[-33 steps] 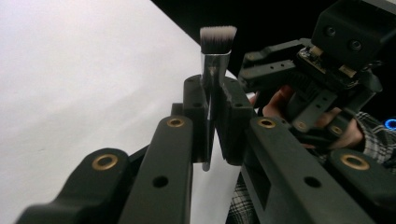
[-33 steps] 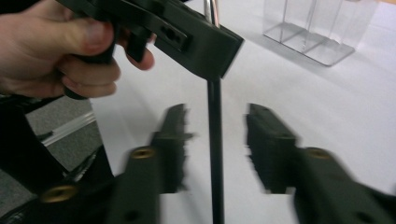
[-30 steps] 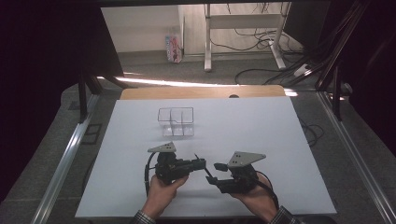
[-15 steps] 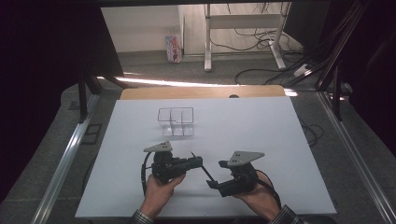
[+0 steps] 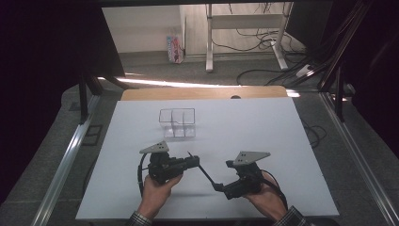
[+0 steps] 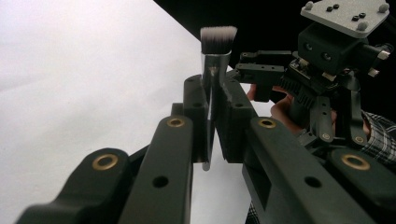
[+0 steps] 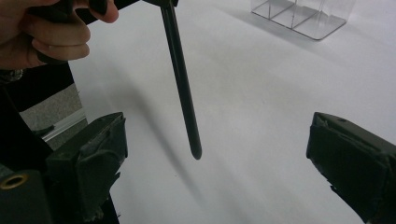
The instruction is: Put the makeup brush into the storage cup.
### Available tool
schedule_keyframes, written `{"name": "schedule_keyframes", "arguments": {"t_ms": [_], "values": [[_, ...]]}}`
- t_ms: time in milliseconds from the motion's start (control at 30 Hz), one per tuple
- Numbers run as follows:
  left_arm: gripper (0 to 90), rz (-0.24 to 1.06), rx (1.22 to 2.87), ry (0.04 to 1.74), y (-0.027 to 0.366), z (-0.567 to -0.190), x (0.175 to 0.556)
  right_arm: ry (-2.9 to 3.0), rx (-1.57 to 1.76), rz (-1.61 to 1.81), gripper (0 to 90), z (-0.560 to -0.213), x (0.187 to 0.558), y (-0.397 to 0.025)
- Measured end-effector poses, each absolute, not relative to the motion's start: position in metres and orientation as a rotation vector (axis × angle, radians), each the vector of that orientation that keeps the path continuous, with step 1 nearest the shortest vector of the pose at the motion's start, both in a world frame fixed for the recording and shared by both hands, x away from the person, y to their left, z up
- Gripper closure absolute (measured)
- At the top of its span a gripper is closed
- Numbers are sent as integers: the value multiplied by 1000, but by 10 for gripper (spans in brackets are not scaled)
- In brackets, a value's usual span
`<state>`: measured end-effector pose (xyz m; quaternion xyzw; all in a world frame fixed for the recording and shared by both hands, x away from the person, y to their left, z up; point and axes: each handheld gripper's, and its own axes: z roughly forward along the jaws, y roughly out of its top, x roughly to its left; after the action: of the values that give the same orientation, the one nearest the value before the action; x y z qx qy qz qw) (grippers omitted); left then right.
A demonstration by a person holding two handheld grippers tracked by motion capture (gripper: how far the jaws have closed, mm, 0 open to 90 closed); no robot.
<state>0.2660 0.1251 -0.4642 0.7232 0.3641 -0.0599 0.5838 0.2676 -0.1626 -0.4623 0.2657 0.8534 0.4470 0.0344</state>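
Right gripper (image 5: 220,184) drew back from left gripper (image 5: 194,161) | left jaws clamp makeup brush (image 6: 215,70), right jaws wide, empty | white desk (image 5: 263,127), dark room, acrylic organizer (image 5: 177,123) unmoved

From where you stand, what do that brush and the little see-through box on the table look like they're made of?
The brush: bristles look like soft fibre, dark with pale tips; the collar below them is shiny, mirror-like, probably metal; the long handle is glossy black, plastic or lacquered wood, hard to tell. The box looks like clear rigid plastic, likely acrylic: the table shows through its walls and its edges catch light.
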Motion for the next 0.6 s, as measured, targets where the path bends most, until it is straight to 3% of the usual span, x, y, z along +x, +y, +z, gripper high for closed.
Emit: {"name": "schedule_keyframes", "arguments": {"t_ms": [600], "values": [[833, -37, 1696, 893, 147, -458, 264, 2625, 879, 1315, 17, -463, 274, -181]]}}
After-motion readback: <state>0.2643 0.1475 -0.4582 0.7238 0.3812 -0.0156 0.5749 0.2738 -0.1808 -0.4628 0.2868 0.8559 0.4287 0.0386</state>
